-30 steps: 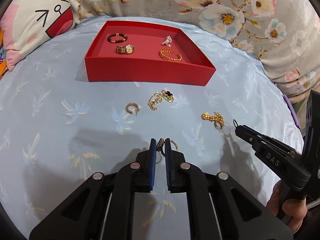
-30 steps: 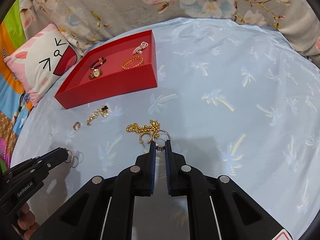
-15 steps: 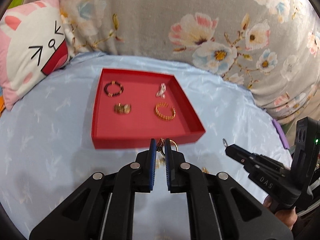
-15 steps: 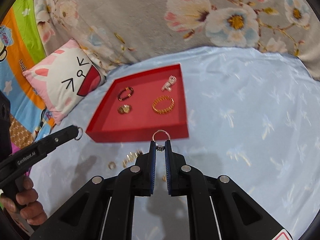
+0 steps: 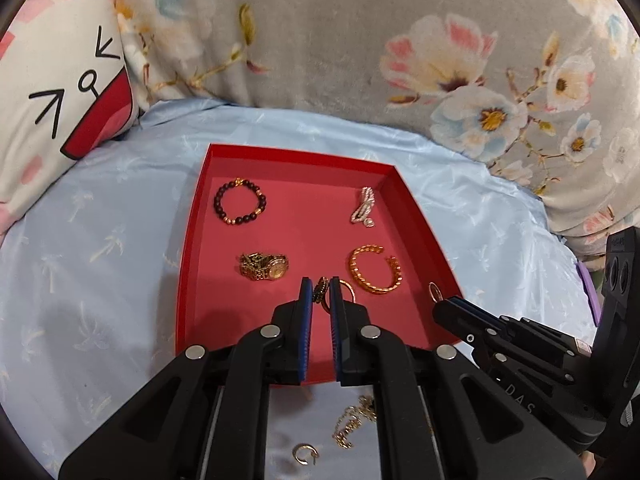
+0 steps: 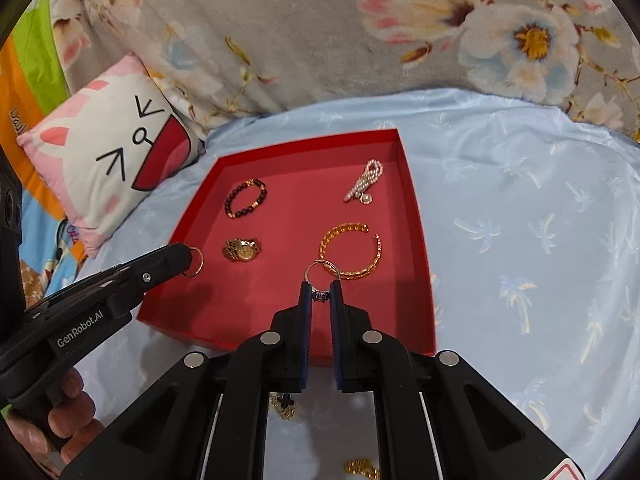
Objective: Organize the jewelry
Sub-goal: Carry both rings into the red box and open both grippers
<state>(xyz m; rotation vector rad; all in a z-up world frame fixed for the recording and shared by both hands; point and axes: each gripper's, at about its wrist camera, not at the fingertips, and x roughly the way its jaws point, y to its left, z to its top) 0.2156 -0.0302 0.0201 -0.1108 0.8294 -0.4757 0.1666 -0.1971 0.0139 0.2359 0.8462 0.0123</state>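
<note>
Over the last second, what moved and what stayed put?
Both grippers carried their rings from the blue cloth toward and over the red tray: left gripper with a gold ring, right gripper with a silver ring. Grips unchanged; the tray's four pieces stayed put.

The tray (image 5: 192, 240) is bright red. The sheet (image 6: 520, 208) is pale blue with faint palm trees. The blanket (image 5: 320, 40) is grey with pink, white and blue flowers. Upper left, the cushion (image 6: 108, 160) is white and pink.
</note>
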